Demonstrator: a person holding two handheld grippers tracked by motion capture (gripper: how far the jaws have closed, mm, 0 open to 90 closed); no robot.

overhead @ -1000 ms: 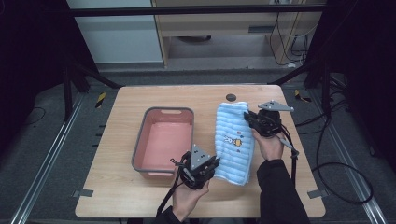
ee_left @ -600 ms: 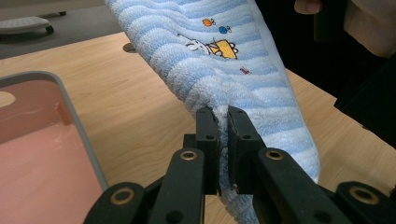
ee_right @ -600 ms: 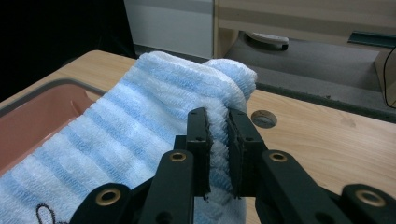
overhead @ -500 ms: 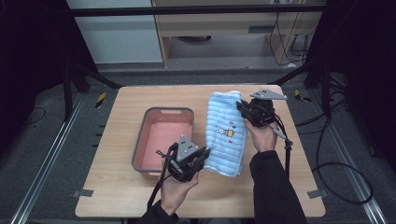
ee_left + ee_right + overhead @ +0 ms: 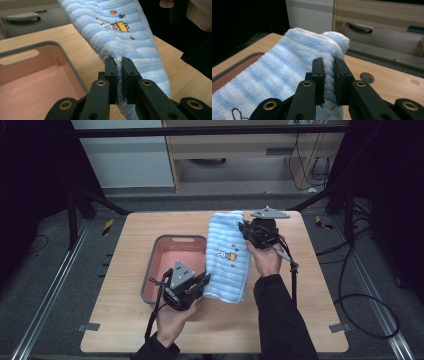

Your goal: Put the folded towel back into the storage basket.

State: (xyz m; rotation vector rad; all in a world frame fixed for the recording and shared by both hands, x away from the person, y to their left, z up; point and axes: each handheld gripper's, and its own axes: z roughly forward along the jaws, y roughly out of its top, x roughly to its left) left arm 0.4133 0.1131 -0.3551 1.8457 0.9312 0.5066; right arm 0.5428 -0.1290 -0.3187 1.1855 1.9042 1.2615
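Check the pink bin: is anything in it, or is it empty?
Empty. The pink bin shows a bare floor in the high view; the towel hangs beside it, clamped by both grippers.

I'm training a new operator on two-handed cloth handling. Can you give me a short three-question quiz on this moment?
1. True or false: both grippers are shut on the striped towel.
2. What lies on the table directly beside the towel, nearest the left gripper? A) a pink bin B) a metal bowl C) a cardboard box
3. Which end of the towel does the right gripper hold, as the high view shows it: the far end or the near end?

Key:
1. True; the towel's fabric is pinched between the jaws in both gripper views.
2. A, the pink bin.
3. The far end; the left gripper holds the near end.
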